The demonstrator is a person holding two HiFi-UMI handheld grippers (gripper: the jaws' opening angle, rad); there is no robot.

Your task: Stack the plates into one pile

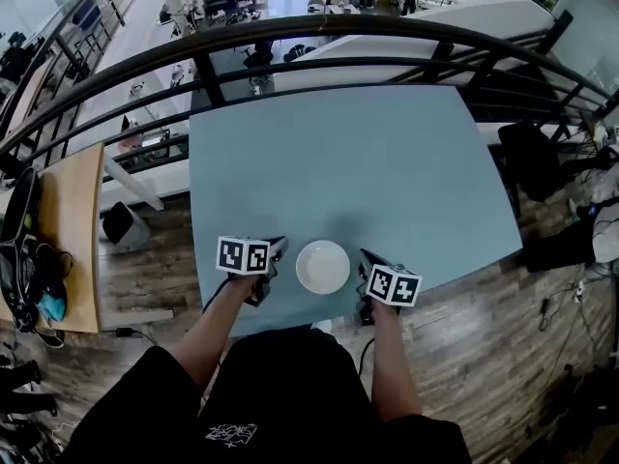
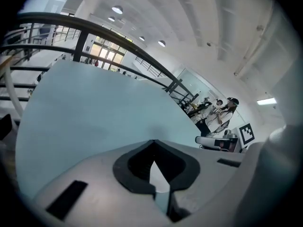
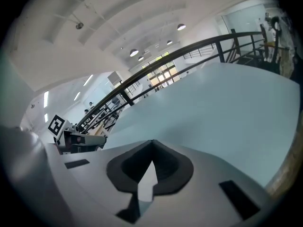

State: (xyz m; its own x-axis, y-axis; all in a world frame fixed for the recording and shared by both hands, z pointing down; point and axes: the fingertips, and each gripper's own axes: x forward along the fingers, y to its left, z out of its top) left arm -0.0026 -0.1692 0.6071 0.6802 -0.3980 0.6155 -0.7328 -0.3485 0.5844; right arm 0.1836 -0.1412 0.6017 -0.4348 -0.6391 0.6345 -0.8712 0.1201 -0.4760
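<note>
As two hand-held grippers flank it, a single white round of plates point(image 1: 323, 266) sits at the near edge of the one pale blue table point(image 1: 368, 172); whether it is one plate or several stacked cannot be told from above. The left hand-held gripper point(image 1: 272, 257) is just beside its left rim and the right hand-held gripper point(image 1: 370, 264) just beside its right rim, neither touching it. Each gripper view shows jaws pressed together at the tips with nothing pinched between them. Beyond the table's far edge curves a dark railing point(image 1: 290, 37).
</note>
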